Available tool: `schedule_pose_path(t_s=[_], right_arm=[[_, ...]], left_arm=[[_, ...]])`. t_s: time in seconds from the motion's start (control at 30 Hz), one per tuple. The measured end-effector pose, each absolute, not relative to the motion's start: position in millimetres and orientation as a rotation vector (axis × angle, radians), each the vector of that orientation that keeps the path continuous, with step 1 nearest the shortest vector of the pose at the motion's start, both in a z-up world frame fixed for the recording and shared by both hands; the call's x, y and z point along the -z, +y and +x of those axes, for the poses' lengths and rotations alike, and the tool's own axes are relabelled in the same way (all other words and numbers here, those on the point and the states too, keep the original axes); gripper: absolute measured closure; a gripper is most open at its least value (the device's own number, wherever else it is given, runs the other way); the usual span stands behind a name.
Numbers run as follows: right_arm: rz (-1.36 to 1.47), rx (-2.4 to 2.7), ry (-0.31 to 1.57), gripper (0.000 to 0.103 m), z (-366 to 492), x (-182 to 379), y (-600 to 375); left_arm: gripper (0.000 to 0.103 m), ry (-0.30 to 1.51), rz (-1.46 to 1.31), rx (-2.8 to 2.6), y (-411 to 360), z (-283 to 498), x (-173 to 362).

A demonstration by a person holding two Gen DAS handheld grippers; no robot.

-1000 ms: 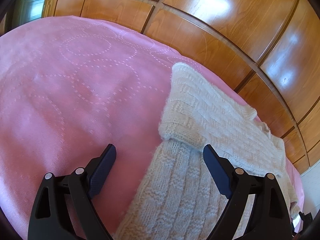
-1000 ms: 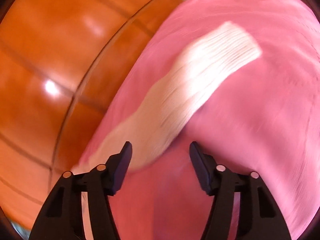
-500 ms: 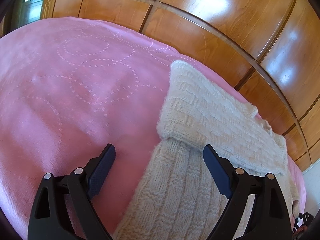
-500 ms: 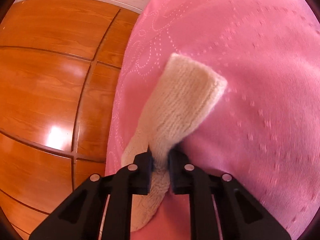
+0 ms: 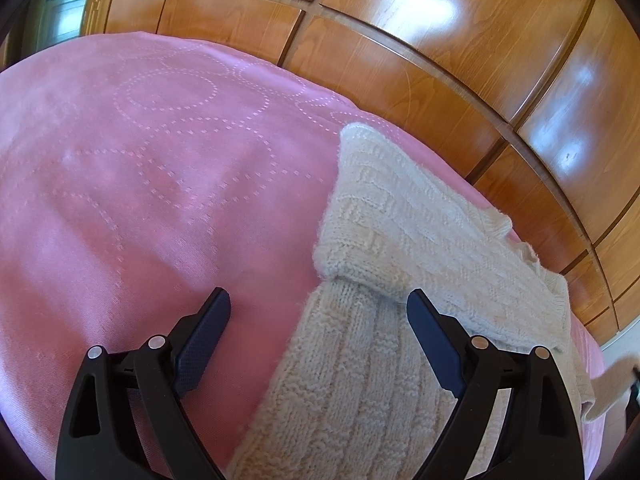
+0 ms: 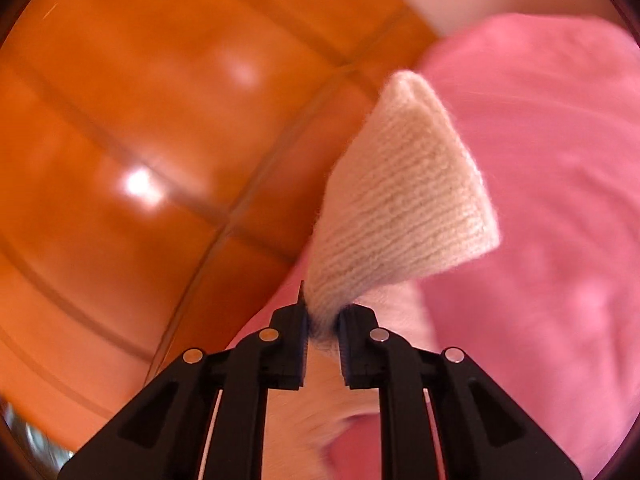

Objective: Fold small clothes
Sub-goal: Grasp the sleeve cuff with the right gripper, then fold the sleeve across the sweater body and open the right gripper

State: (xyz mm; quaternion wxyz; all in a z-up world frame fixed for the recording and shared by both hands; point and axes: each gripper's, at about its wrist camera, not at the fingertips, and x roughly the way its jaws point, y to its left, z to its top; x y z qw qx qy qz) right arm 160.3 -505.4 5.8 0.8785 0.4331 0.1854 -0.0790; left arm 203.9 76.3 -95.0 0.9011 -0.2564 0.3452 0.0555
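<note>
While the right gripper (image 6: pixel 323 322) pinches the cream sleeve (image 6: pixel 404 200) – its length running ahead – the left gripper (image 5: pixel 318 312) hangs wide open, empty, straddling the sweater (image 5: pixel 420 216).

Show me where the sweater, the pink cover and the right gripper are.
sweater (image 5: pixel 420 216): left wrist view, on the folded knit body.
pink cover (image 5: pixel 160 184): left wrist view, on a bare stitched part.
right gripper (image 6: pixel 323 320): right wrist view, between its fingertips.
</note>
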Motion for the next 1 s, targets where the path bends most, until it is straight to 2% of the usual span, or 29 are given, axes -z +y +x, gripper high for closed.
schedule_pose_path(t_s=[0.13,0.3,0.4,0.43,0.47,0.53,0.63,0.87,1.0], right_arm=[[0.748,0.019,0.433,0.092,193.7,-22.2,-428.5],[0.544,-0.117,0.530,0.091,220.7,-13.9,-344.1],[0.397,-0.143,0.606,0.082,227.5,0.8,-309.0],[0.304,-0.129,0.634,0.062,228.1,9.7,-295.7],[0.235,-0.118,0.648,0.036,227.5,16.6,-286.7],[0.152,-0.108,0.651,0.025,217.3,24.2,-273.1],[0.162,0.017,0.611,0.002,199.9,36.6,-284.0],[0.540,0.359,0.586,0.002,175.9,66.1,-363.5],[0.704,0.368,0.593,0.002,170.7,85.1,-394.6]], left_arm=[[0.015,0.711,-0.535,-0.111,77.3,202.6,95.0],[0.015,0.709,-0.537,-0.110,78.0,201.7,95.2],[0.015,0.709,-0.538,-0.110,77.7,201.2,95.1],[0.015,0.709,-0.538,-0.110,77.8,201.1,95.1],[0.015,0.708,-0.538,-0.111,77.7,201.0,95.1],[0.015,0.708,-0.538,-0.111,77.7,200.9,95.2],[0.015,0.709,-0.536,-0.113,77.6,200.9,95.2],[0.015,0.743,-0.522,-0.129,73.1,204.6,87.8],[0.022,0.749,-0.547,-0.011,55.7,202.8,58.7]])
